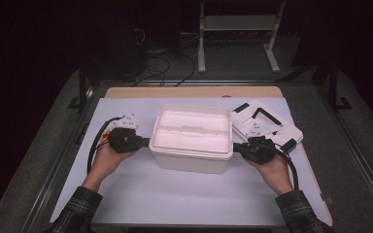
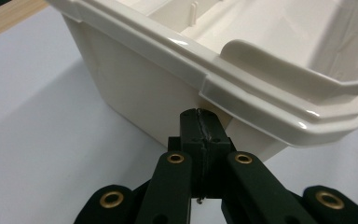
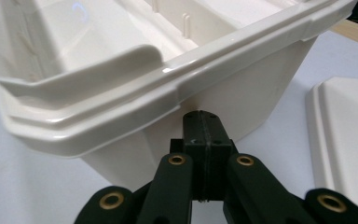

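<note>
The left gripper (image 2: 202, 116), jaws together, sits under the rim of the open white plastic box (image 1: 190, 141). The right gripper (image 3: 203, 116), jaws also together, sits under the opposite rim.

Looks like a lab or test room: dark surround, loose cables (image 1: 162, 65) on the floor and a white metal stand (image 1: 238, 29) beyond the grippers, lit counter (image 1: 175, 194) with white sheet under them.
</note>
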{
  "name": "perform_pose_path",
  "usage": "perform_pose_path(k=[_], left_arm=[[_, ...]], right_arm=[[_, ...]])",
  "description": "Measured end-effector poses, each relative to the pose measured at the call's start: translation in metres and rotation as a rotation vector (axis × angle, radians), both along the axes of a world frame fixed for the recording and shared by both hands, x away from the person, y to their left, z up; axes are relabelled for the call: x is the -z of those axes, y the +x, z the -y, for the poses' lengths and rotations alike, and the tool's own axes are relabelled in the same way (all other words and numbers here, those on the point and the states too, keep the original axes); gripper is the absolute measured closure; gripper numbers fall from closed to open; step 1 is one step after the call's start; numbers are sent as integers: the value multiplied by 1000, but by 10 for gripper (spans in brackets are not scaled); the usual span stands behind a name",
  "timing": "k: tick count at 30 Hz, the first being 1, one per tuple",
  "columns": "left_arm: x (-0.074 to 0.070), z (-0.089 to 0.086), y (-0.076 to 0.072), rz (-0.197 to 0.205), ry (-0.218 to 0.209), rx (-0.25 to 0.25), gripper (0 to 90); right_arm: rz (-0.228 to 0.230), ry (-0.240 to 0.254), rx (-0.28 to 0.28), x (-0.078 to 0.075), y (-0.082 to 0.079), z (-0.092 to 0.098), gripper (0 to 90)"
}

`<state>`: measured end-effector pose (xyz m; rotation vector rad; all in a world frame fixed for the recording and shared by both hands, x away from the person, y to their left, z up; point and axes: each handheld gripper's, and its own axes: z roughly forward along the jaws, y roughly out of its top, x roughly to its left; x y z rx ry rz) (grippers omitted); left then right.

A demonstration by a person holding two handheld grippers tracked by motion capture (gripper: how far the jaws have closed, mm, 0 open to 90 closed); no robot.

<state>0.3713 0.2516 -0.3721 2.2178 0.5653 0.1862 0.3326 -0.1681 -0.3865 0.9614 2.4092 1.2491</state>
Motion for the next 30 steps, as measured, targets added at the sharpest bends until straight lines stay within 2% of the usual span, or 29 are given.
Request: perform_pose_path(k=[1,5,11,19,23,30], left_arm=[[0,0,0,0,0,0,899],[-2,-2,-16,17,2,8,899],[-1,-4,-28,14,-10,11,899],[0,-6,-49,2,-32,32,899],[1,-6,-56,-5,-41,42,899],[2,-4,-74,-19,-58,82,899]], right_arm=[[0,0,0,0,0,0,900],[10,2,-19,-4,-9,1,900],[13,8,-49,-4,-18,2,900],[12,8,-91,-5,-35,5,900],[9,8,-94,-5,-40,7,900],[6,4,-115,-6,-56,12,900]])
